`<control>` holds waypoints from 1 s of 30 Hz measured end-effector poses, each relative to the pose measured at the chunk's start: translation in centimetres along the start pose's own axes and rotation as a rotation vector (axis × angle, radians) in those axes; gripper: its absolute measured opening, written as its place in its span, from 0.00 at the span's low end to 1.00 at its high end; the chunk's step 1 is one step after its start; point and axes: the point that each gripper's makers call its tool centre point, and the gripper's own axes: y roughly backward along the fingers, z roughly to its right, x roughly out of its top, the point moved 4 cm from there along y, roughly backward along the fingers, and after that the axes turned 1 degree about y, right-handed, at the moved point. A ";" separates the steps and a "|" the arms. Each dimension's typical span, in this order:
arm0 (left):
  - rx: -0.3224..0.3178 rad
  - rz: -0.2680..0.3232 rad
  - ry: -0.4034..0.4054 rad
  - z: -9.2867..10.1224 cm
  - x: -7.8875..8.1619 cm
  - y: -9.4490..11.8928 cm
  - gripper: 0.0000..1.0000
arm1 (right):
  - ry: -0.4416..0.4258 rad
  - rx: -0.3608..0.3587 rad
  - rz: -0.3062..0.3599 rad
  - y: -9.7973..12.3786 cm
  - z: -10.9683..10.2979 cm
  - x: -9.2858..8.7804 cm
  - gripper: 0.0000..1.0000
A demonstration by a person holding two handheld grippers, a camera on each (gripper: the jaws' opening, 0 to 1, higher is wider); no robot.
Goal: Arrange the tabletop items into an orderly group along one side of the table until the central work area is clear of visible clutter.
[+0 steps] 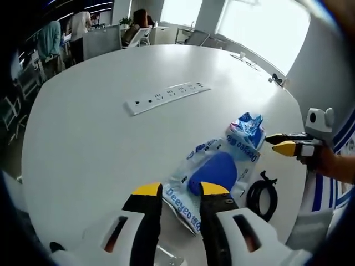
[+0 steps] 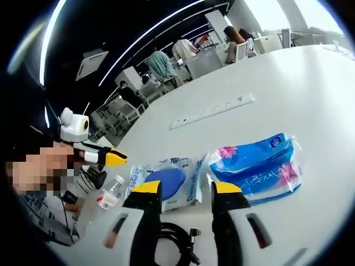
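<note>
My left gripper (image 1: 180, 191) hangs with jaws spread, nothing between them, just above a crinkly clear plastic bag (image 1: 206, 173) holding a rounded blue pad. My right gripper (image 2: 187, 187) is spread too, over a coiled black cable (image 2: 171, 237). Past it lies a glossy blue tissue pack (image 2: 260, 166). Farther off, a flat white power strip (image 1: 166, 97) rests on the smooth white table (image 1: 83, 144).

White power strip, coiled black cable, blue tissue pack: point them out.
White power strip (image 1: 166, 97), left gripper view, middle of its top face.
Coiled black cable (image 1: 262, 198), left gripper view, on the loop.
Blue tissue pack (image 2: 258, 164), right gripper view, wrapper centre.
</note>
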 end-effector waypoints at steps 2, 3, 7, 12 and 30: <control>0.006 0.005 0.001 0.1 -0.1 0.4 0.27 | 0.017 0.003 0.000 0.3 0.0 0.3 0.36; 0.009 0.010 0.002 0.2 -0.1 0.6 0.28 | 0.023 0.003 -0.001 0.4 0.0 0.4 0.37; 0.014 0.034 0.006 0.7 0.0 1.5 0.31 | 0.036 0.009 0.005 0.8 -0.1 0.9 0.40; 0.022 0.063 0.005 1.3 0.1 2.5 0.35 | 0.068 0.019 0.016 1.4 -0.6 1.6 0.42; 0.030 0.113 0.022 4.2 -1.9 5.2 0.47 | 0.161 0.010 -0.006 4.7 -0.7 1.8 0.49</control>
